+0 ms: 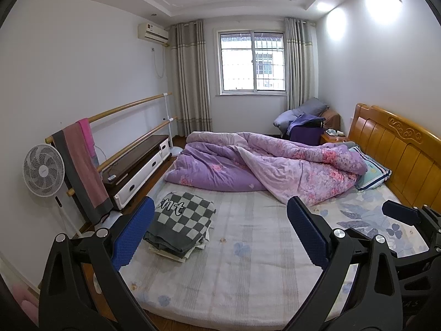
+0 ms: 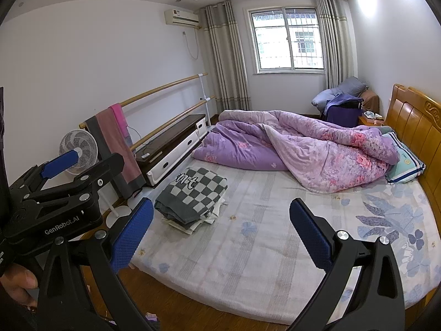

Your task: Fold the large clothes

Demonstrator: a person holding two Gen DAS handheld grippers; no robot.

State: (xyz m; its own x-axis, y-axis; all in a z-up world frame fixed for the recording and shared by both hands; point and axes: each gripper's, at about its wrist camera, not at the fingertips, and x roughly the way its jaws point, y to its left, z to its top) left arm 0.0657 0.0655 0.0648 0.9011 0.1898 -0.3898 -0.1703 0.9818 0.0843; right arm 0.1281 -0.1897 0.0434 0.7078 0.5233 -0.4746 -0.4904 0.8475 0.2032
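While a folded stack topped by a checkered garment is left at the bed's left edge, seemingly keeping the sheet free for folding, the left gripper and right gripper are held above it, spread wide and empty.

A crumpled purple floral quilt lies across the far half of the pale flower-printed mattress sheet, its end touching a striped teal pillow against the carved honey-coloured wooden headboard. Beside the bed stands a low white-drawered cabinet with a dark top. Behind it run two pale wooden rails, with a pink and grey towel draped over them, next to a white pedestal fan. A white wall air conditioner hangs near grey-banded curtains framing a barred window.
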